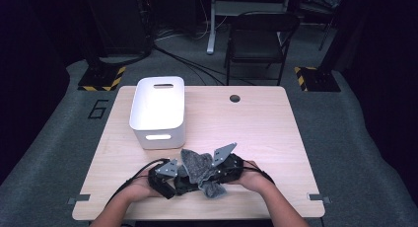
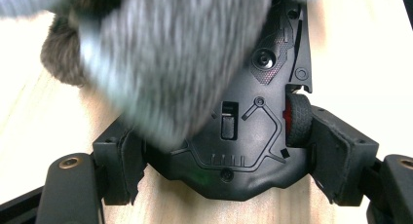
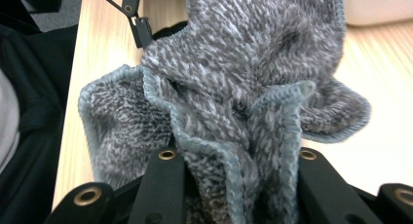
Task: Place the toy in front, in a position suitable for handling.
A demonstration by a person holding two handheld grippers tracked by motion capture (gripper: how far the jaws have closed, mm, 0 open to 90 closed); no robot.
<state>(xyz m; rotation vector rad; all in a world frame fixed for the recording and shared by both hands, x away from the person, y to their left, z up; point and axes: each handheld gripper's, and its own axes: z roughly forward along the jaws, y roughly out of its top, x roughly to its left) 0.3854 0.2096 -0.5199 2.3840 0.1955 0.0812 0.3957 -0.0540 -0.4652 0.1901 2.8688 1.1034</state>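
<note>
A grey knitted cloth [image 1: 198,167] is bunched between both grippers near the table's front edge. My right gripper [image 1: 211,176] is shut on the cloth [image 3: 234,87], whose folds fill the gap between its jaws [image 3: 234,175]. My left gripper [image 1: 181,184] is shut on a black plastic toy [image 2: 243,136] seen from below, with a switch and a black wheel on a red hub [image 2: 298,119]. The blurred cloth [image 2: 170,53] drapes over the toy's upper part. Both jaw pads press against the toy's sides.
A white bin [image 1: 170,132] with handle slots stands on the wooden table [image 1: 246,123], just behind the grippers at left centre. A round hole [image 1: 234,98] is near the table's far edge. A dark chair [image 1: 261,39] stands beyond the table.
</note>
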